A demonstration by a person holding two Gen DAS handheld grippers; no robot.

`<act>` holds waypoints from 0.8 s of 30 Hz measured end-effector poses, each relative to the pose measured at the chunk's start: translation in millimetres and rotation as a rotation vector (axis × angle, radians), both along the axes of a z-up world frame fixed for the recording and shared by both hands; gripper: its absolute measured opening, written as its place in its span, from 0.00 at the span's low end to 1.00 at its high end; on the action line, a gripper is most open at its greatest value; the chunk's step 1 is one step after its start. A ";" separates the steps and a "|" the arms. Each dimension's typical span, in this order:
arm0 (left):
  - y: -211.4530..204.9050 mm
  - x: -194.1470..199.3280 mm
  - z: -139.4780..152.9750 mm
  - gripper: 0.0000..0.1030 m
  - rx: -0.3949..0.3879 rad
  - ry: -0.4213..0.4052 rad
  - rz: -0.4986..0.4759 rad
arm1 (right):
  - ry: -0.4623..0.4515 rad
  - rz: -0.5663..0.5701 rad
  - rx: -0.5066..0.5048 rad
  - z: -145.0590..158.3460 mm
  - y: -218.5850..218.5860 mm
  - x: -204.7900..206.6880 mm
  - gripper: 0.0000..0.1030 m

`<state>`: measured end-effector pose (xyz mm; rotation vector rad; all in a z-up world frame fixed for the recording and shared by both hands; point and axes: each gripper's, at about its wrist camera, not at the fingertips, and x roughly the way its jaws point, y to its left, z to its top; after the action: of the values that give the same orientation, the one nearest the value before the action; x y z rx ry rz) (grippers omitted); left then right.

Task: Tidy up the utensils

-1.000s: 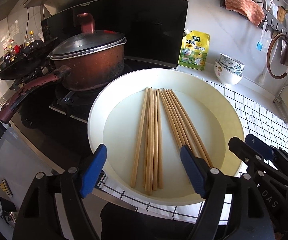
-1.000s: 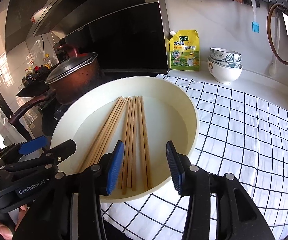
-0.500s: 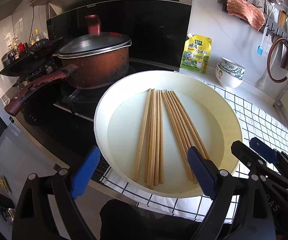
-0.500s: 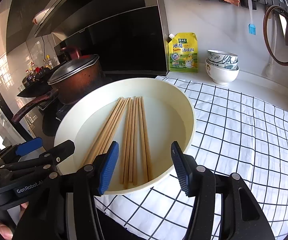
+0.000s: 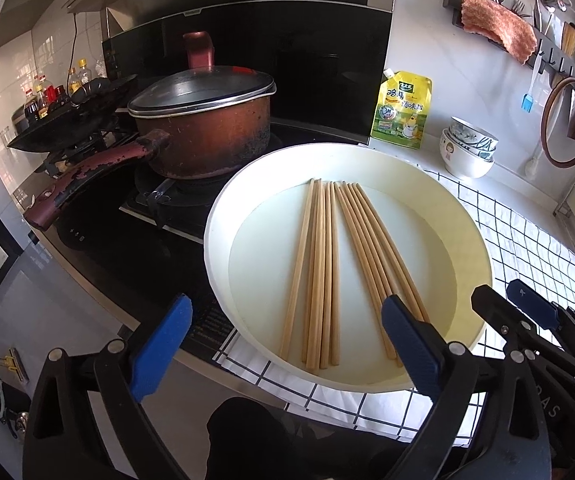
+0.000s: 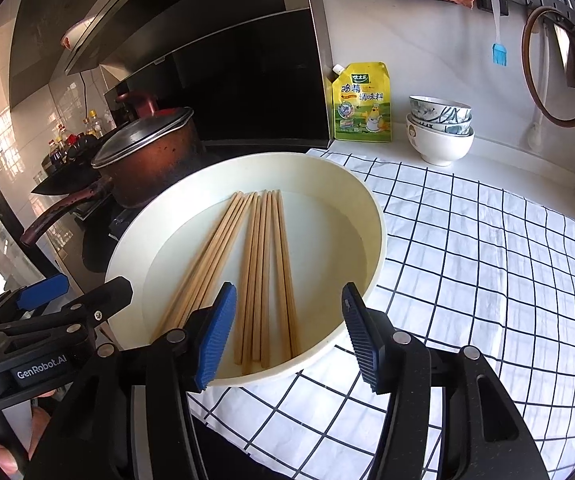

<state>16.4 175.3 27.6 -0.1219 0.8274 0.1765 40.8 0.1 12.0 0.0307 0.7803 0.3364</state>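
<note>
Nearest, the left hand-held gripper [image 5: 285, 344] is spreading its blue pads wide, nothing caught between them; the near rim of the basin sits in the gap below. Beside it, the right hand-held gripper [image 6: 289, 336] hangs released too, about half spread, gripping nothing, poised over the basin's near edge.

Just beyond, a round cream basin [image 5: 463, 220] rests on a white cloth with black grid lines [image 6: 487, 280] spread over the bench. Inside lie wooden chopsticks [image 5: 323, 272], flat on the bottom in two bundles, one straight and one [image 5: 375, 256] slanted, so they meet at the far ends and fan apart toward the grippers. Their long axis runs from the near rim toward the stove side.

Farther back, a scorched brown pot [image 5: 207, 136] with a lid sits on the hob, and a dark wok [image 5: 67, 124] behind it. Against the wall stand a yellow seasoning pouch [image 6: 363, 104] and stacked bowls [image 6: 439, 132], contents unseen.
</note>
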 end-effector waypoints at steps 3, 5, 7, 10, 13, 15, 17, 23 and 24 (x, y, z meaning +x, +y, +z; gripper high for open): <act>-0.8 -0.3 0.0 0.91 0.001 0.001 -0.002 | -0.002 0.002 -0.003 -0.1 1.1 0.0 0.51; -1.9 -0.5 0.4 0.91 0.011 -0.001 0.002 | 0.000 0.001 -0.005 -0.9 1.2 0.6 0.51; -2.1 -0.7 1.0 0.91 0.014 -0.005 0.004 | 0.002 0.000 -0.004 -1.1 0.9 0.7 0.51; -2.1 -0.7 0.8 0.91 0.016 -0.005 0.009 | -0.001 0.000 -0.005 -0.4 0.8 0.5 0.51; -1.4 0.0 -0.1 0.91 0.017 0.000 0.015 | -0.004 0.000 -0.004 0.5 0.6 0.4 0.51; -0.5 0.1 -0.4 0.91 0.013 -0.001 0.018 | -0.004 0.000 -0.002 0.6 0.5 0.3 0.51; 0.0 -0.1 -0.5 0.91 0.013 -0.002 0.019 | -0.006 0.001 -0.002 1.2 0.6 0.1 0.51; -1.1 -0.5 -0.2 0.92 0.014 -0.002 0.016 | -0.009 0.003 -0.002 2.4 1.2 -1.0 0.51; -1.1 -0.4 -0.3 0.92 0.012 0.000 0.017 | -0.010 0.002 -0.001 2.8 1.1 -1.4 0.51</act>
<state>16.0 174.2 27.3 -0.1174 0.8253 0.1973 39.4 1.2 14.8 0.0270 0.7708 0.3383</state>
